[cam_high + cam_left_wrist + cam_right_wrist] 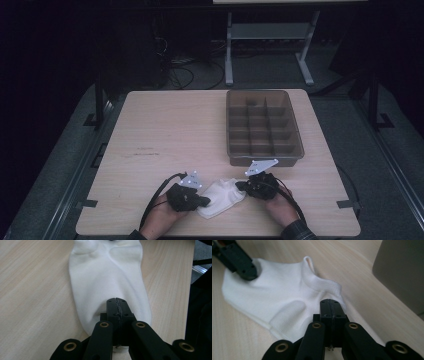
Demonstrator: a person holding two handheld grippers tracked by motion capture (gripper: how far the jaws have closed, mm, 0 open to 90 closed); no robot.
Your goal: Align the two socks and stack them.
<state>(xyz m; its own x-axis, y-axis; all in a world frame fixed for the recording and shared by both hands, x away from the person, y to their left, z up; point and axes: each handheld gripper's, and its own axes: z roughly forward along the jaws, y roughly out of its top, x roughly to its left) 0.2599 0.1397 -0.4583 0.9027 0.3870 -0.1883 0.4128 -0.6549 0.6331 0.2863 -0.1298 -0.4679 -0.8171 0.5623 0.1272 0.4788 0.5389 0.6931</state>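
**Around your work area**

You have a light wooden table [165, 135] — on its far right sits a translucent grey plastic divided tray [263, 126]. Beyond the table stands a grey metal desk frame [270, 35], near tangled black cables [180, 70] on the floor.

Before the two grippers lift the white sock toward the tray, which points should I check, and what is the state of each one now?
1. Left gripper shut on the sock: ok, jaws together over the cloth at one end.
2. Right gripper shut on the sock: ok, jaws together at the cuff end.
3. Sock lying flat: not ok, folds and a turned-up cuff.
4. Tray compartments free: ok, all look bare.
5. Path over the table to the tray: ok.
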